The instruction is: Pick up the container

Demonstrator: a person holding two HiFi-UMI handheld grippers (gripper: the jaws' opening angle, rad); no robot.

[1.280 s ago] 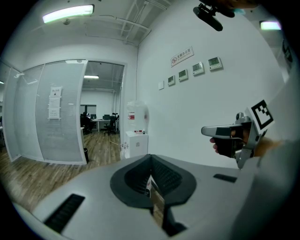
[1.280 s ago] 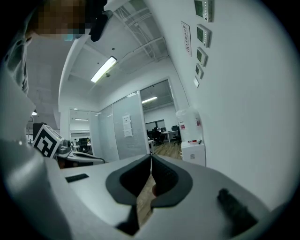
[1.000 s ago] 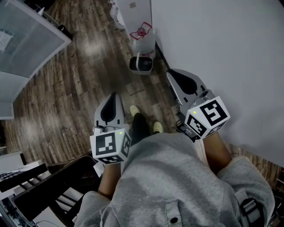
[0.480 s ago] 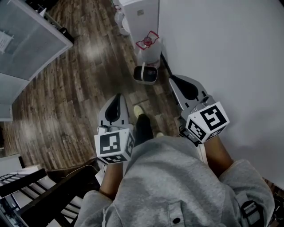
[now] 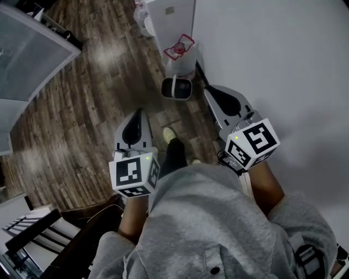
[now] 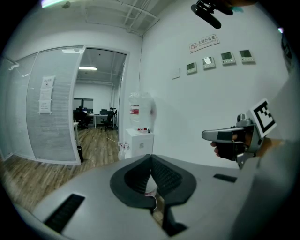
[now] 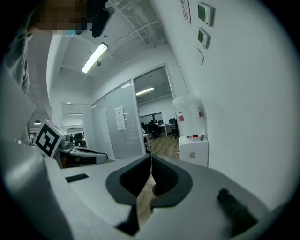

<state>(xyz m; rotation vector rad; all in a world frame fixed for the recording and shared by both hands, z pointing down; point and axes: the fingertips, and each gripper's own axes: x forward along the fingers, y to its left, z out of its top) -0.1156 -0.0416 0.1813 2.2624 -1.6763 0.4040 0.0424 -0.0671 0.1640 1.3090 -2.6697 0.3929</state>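
A small white container with a dark inside and a band handle stands on the wood floor by the wall. Just behind it stands a pale jug with a red handle. My left gripper is held at waist height, well short of the container, its jaws closed with nothing between them. My right gripper points along the wall just right of the container, apart from it, also shut and empty. Each gripper shows in the other's view: the right gripper and the left gripper.
A white water dispenser cabinet stands against the white wall, a bottle on top. A frosted glass partition is at the left. Dark furniture sits near my left hip. My shoes are on the floor.
The head view has shifted a little; the container and jug sit slightly nearer the grippers. Both grippers stay closed and keep about the same pose.
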